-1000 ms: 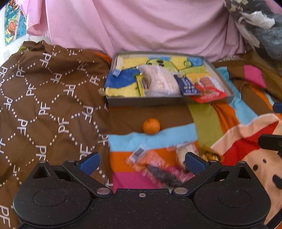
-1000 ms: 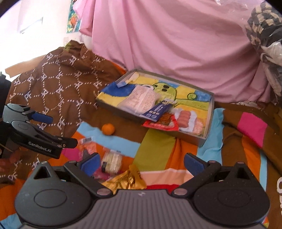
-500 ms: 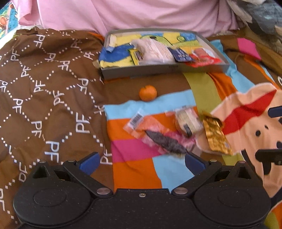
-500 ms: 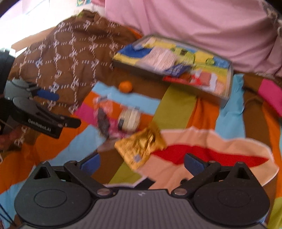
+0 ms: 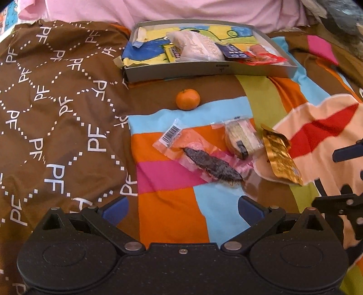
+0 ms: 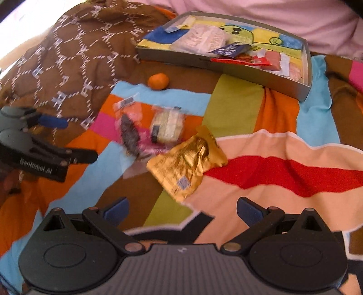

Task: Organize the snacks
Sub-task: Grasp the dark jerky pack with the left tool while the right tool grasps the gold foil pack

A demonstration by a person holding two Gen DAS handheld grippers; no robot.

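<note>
On a striped blanket lie a clear packet with a dark dried snack [image 5: 204, 156] [image 6: 130, 133], a wrapped pale cake [image 5: 241, 137] [image 6: 168, 124], a crumpled gold packet [image 5: 281, 158] [image 6: 188, 163] and a small orange [image 5: 187, 99] [image 6: 158, 81]. Behind them a shallow grey box [image 5: 204, 70] [image 6: 226, 65] holds a white bag, a blue packet and a red packet. My left gripper [image 5: 182, 207] hangs open just short of the dark snack. My right gripper [image 6: 182, 207] is open, near the gold packet.
A brown quilt with white letters [image 5: 56, 102] covers the left side. Pink cloth [image 5: 158, 9] hangs behind the box. Each gripper shows in the other's view: the right one [image 5: 347, 177] at the far right, the left one [image 6: 40, 145] at the far left.
Both grippers have tilted downward and drawn back, so the loose snacks now sit further up in each view. Nothing on the blanket has moved.
</note>
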